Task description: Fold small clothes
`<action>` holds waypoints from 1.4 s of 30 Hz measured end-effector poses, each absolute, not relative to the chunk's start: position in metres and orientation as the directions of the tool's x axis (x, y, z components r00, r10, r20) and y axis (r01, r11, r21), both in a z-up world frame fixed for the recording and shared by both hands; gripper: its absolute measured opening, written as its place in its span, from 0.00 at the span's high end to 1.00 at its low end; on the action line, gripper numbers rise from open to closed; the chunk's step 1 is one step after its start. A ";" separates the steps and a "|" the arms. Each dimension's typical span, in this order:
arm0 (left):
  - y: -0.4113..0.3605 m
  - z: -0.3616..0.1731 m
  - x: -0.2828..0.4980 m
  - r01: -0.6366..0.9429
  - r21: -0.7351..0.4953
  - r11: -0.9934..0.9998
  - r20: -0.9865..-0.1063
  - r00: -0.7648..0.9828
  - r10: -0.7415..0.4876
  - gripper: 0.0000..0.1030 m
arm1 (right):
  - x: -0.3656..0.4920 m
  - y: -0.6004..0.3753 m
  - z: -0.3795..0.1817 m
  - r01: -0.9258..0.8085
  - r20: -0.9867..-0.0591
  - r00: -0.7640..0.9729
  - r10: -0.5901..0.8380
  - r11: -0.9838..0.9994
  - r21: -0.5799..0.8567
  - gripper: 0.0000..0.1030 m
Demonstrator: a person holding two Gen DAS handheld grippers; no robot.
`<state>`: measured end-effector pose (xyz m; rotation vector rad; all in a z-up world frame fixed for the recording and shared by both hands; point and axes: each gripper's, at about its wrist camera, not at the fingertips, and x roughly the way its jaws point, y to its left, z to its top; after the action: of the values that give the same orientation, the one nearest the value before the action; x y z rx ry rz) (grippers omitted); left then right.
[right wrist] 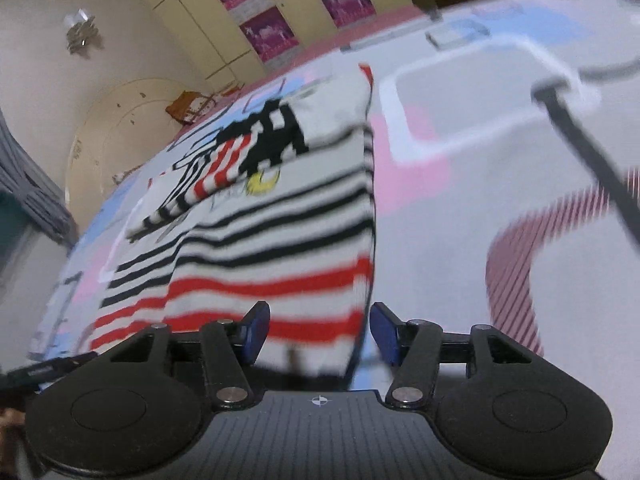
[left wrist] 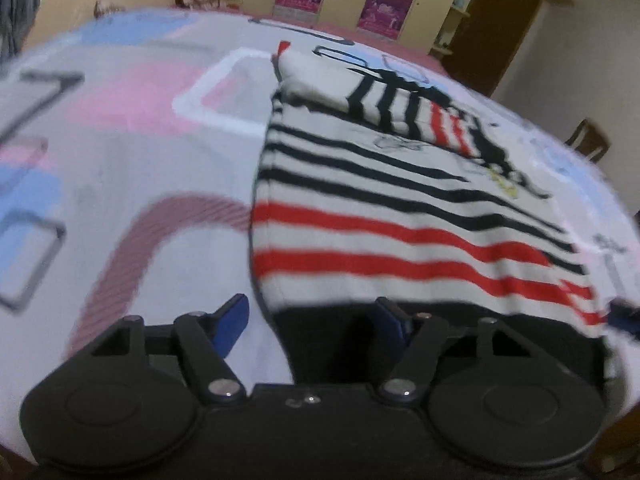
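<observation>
Because the bed (left wrist: 120, 160) gives you a broad flat surface, the striped shirt (left wrist: 400, 216) lies spread on its patterned cover, one sleeve (left wrist: 400, 108) already turned in across the chest so the shape narrows. You bring each tool to a near hem corner, likely to lift that edge: your left gripper (left wrist: 312, 320) and right gripper (right wrist: 316, 328) both stand apart, clamping nothing.
</observation>
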<state>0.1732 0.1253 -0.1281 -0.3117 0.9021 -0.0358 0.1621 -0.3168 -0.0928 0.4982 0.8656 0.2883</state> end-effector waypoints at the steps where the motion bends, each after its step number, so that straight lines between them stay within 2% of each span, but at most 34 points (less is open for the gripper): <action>1: 0.128 -0.130 0.168 -0.091 -0.329 0.940 -0.754 0.625 -0.203 0.43 | 0.158 -0.318 -0.097 -0.033 -0.655 0.610 0.446 0.840 0.542 0.46; 7: 0.134 -0.144 0.147 -0.079 -0.534 0.841 -0.696 0.607 -0.385 0.50 | 0.130 -0.319 -0.109 -0.025 -0.645 0.573 0.506 0.798 0.602 0.47; 9: 0.138 -0.150 0.143 -0.087 -0.595 0.799 -0.661 0.618 -0.425 0.50 | 0.125 -0.315 -0.113 -0.030 -0.632 0.548 0.548 0.768 0.640 0.58; 11: 0.143 -0.157 0.143 -0.096 -0.656 0.749 -0.622 0.630 -0.464 0.50 | 0.123 -0.313 -0.116 -0.019 -0.617 0.542 0.571 0.742 0.670 0.58; 13: 0.149 -0.163 0.148 -0.106 -0.697 0.709 -0.594 0.641 -0.487 0.55 | 0.125 -0.315 -0.118 -0.008 -0.593 0.541 0.596 0.709 0.706 0.62; 14: 0.152 -0.167 0.152 -0.116 -0.713 0.691 -0.583 0.646 -0.494 0.60 | 0.129 -0.317 -0.119 -0.003 -0.583 0.542 0.605 0.695 0.719 0.68; 16: 0.155 -0.170 0.161 -0.127 -0.730 0.671 -0.574 0.647 -0.502 0.62 | 0.138 -0.320 -0.122 0.011 -0.581 0.551 0.599 0.691 0.723 0.71; 18: 0.150 -0.169 0.169 -0.118 -0.720 0.683 -0.581 0.641 -0.502 0.64 | 0.147 -0.322 -0.127 0.031 -0.580 0.552 0.599 0.681 0.732 0.81; 19: 0.148 -0.169 0.171 -0.112 -0.715 0.690 -0.585 0.637 -0.502 0.65 | 0.149 -0.323 -0.128 0.037 -0.579 0.549 0.603 0.675 0.737 0.82; 20: 0.145 -0.168 0.173 -0.100 -0.707 0.700 -0.589 0.633 -0.503 0.69 | 0.150 -0.323 -0.129 0.032 -0.575 0.544 0.611 0.670 0.741 0.82; 21: 0.145 -0.166 0.172 -0.090 -0.696 0.712 -0.595 0.629 -0.501 0.95 | 0.149 -0.321 -0.129 0.020 -0.573 0.536 0.620 0.669 0.743 0.89; 22: 0.145 -0.166 0.171 -0.083 -0.697 0.712 -0.590 0.631 -0.504 0.96 | 0.147 -0.318 -0.129 0.000 -0.571 0.523 0.633 0.670 0.742 0.97; 24: 0.150 -0.159 0.157 -0.035 -0.732 0.680 -0.505 0.699 -0.506 0.96 | 0.136 -0.312 -0.120 -0.078 -0.548 0.545 0.634 0.690 0.720 0.97; 26: 0.157 -0.154 0.145 -0.023 -0.744 0.668 -0.454 0.750 -0.481 0.96 | 0.127 -0.318 -0.108 -0.105 -0.481 0.595 0.644 0.656 0.748 0.97; 28: 0.159 -0.158 0.146 -0.088 -0.688 0.721 -0.540 0.726 -0.426 0.96 | 0.124 -0.325 -0.101 -0.102 -0.459 0.640 0.616 0.660 0.744 0.97; 29: 0.157 -0.165 0.150 -0.126 -0.645 0.754 -0.603 0.689 -0.401 0.96 | 0.128 -0.324 -0.104 -0.079 -0.506 0.636 0.583 0.701 0.708 0.97; 31: 0.161 -0.174 0.150 -0.153 -0.676 0.721 -0.597 0.688 -0.414 0.96 | 0.140 -0.316 -0.121 -0.025 -0.640 0.554 0.533 0.779 0.627 0.97; 36: 0.163 -0.153 0.143 -0.118 -0.718 0.686 -0.517 0.749 -0.413 0.96 | 0.137 -0.330 -0.099 -0.044 -0.525 0.638 0.563 0.708 0.705 0.97; 42: 0.159 -0.097 0.177 -0.018 -0.738 0.675 -0.394 0.824 -0.408 0.96 | 0.179 -0.337 -0.046 -0.113 -0.412 0.714 0.567 0.673 0.731 0.97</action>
<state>0.1771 0.1591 -0.0967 -0.8093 0.5747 -0.2336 0.1792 -0.3369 -0.0462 0.7406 0.6771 0.4174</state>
